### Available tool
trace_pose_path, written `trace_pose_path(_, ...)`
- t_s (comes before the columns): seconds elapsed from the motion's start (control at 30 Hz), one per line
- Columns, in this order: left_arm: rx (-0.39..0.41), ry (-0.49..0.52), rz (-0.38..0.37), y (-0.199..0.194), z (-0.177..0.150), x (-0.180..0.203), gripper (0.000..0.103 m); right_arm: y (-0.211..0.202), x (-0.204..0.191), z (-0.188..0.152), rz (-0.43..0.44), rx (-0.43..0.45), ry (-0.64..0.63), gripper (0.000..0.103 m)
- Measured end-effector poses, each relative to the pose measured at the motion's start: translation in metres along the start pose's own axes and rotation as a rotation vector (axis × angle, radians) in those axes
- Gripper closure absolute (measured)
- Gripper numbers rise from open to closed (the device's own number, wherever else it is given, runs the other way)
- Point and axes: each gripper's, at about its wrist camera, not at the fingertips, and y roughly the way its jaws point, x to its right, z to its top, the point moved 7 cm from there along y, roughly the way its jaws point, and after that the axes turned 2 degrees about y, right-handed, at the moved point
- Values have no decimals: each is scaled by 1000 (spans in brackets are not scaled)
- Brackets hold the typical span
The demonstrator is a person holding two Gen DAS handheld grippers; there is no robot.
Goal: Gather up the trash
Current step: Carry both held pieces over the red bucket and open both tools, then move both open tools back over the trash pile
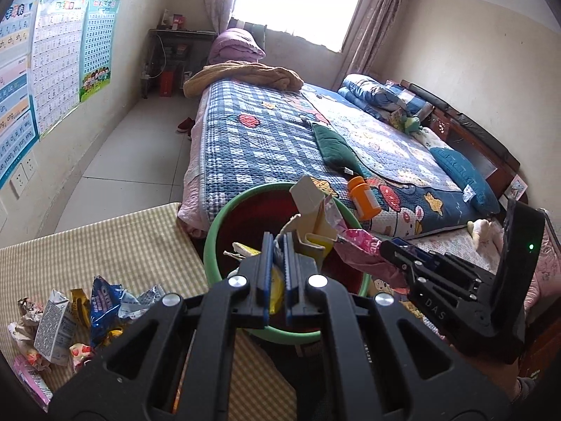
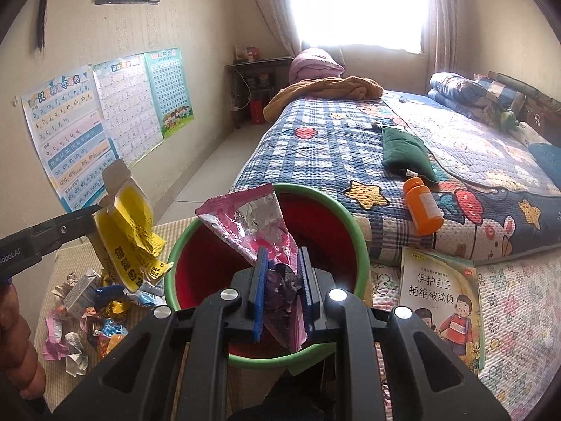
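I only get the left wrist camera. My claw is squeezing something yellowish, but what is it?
Observer: Your left claw grips a torn yellow carton with black print and an open flap.
Operator: What's the other claw got?
Observer: The right claw is shut on a pink wrapper, silver inside, held in front of the mouth of the green bucket.
Operator: Is anything hiding beside the bucket?
Observer: Yes, a picture book with cartoon children on its cover lies on the bed, to the bucket's right.
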Motion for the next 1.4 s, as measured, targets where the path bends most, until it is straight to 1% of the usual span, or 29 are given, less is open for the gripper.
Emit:
trace_pose_path(0.13,-21,14,-12,20,2,12,98,8,8,-2,-3,-13,13,86)
trace_pose_path(0.3,-47,14,-5,39,-1,9,98,20,15,-2,-2,-28,22,85)
trace_pose_path(0.37,-58,10,-4,46,-2,7,97,25,15,-2,1,-33,24,78)
trace_pose_path(0.4,-64,7,1,48,-2,6,93,27,16,-1,4,-34,26,71)
trace_pose_path(0.43,-66,2,2,49,-2,4,75,28,14,-1,12,-34,24,59)
trace_pose_path(0.47,-56,-5,12,47,-1,1,63,28,13,0,14,-27,22,50)
trace_pose_path(0.5,-40,-8,22,45,0,-1,45,28,13,0,12,-21,20,47)
trace_pose_path(0.53,-28,-8,26,41,1,-3,39,28,12,0,13,-19,18,42)
trace_pose_path(0.57,-22,-9,28,39,3,-4,37,28,10,-1,13,-19,17,39)
trace_pose_path(0.6,-18,-14,32,36,3,-7,32,27,9,-1,14,-19,18,38)
trace_pose_path(0.63,-13,-20,38,33,3,-10,25,26,8,-2,15,-19,17,34)
trace_pose_path(0.73,4,-30,49,22,4,-17,16,23,3,-5,17,-23,11,23)
trace_pose_path(0.77,12,-31,57,18,4,-19,9,21,0,-6,18,-23,9,18)
trace_pose_path(0.8,20,-29,62,13,4,-20,6,19,-2,-6,20,-21,7,16)
trace_pose_path(0.87,21,-21,66,6,2,-21,6,15,-8,-8,24,-23,0,11)
trace_pose_path(0.93,24,-20,80,-3,-3,-24,6,11,-15,-10,24,-25,-9,8)
trace_pose_path(1.2,42,-70,128,-45,-20,-50,6,-7,-52,-24,45,-33,-57,7)
trace_pose_path(1.4,43,-87,154,-78,-40,-66,6,-20,-86,-30,73,-31,-83,7)
